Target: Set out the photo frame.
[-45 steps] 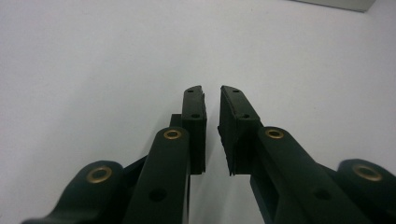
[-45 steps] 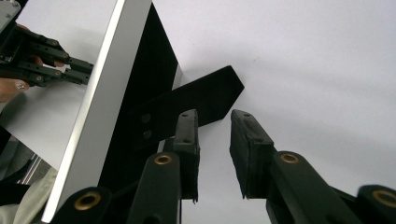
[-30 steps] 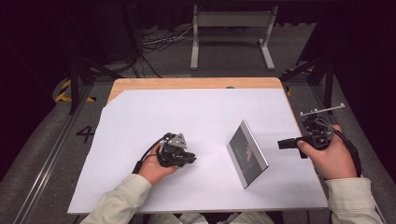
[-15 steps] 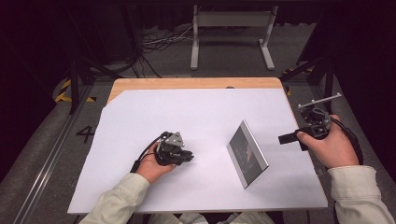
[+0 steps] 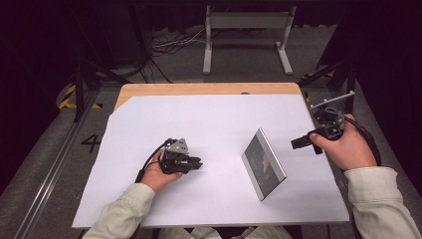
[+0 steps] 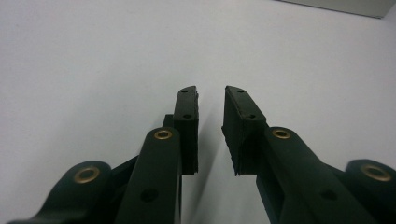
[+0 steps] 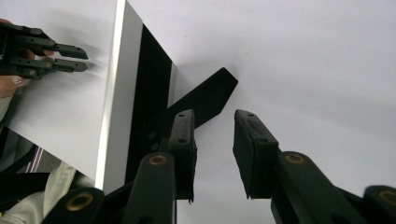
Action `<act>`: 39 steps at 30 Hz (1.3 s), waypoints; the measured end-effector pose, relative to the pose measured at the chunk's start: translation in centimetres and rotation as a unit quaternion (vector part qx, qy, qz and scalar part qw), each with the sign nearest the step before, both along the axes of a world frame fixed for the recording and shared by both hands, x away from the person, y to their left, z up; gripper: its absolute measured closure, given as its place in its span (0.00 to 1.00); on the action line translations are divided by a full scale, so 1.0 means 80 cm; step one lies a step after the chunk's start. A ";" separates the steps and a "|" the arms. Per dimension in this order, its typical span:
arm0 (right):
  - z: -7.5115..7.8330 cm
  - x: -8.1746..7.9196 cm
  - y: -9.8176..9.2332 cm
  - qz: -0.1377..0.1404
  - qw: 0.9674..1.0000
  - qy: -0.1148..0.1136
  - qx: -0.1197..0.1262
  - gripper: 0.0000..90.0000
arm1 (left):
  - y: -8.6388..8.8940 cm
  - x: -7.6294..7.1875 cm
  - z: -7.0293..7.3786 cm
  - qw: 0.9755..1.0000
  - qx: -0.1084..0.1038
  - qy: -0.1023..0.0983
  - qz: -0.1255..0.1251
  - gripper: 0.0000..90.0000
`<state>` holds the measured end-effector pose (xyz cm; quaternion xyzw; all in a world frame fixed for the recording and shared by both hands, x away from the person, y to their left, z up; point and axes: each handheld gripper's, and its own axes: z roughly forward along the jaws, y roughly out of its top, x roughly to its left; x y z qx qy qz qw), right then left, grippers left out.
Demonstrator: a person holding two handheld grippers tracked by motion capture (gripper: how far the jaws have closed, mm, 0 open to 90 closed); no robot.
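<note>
Where white paper covers the table, flat silver-edged rectangular picture frame [image 5: 263, 164] propped upright, matte black back

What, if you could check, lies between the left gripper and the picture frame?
Nothing: in the high view only bare white table cover separates the left gripper from the standing picture frame; its fingers are open and empty.

Picture frame [image 5: 263, 164] stands tilted mid-sheet, its back stand [image 7: 205, 100] probably blocking approach from the right; white sheet [image 5: 199, 119] bare elsewhere, open room on the frame's left.
</note>
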<state>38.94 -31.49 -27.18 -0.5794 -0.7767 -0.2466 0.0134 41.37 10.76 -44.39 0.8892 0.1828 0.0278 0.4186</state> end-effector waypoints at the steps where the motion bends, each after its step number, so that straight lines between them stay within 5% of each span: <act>1: 0.001 0.000 0.001 0.002 1.000 -0.001 0.000 0.77 | 0.000 0.000 0.000 1.000 -0.004 0.001 0.001 0.84; 20: 0.026 -0.012 0.047 0.034 0.999 -0.007 -0.017 0.75 | -0.003 -0.002 -0.002 1.000 0.008 -0.002 -0.002 0.83; 39: 0.010 -0.027 0.068 0.024 1.000 0.000 -0.018 0.69 | -0.006 -0.003 -0.003 1.000 0.018 -0.005 -0.004 0.83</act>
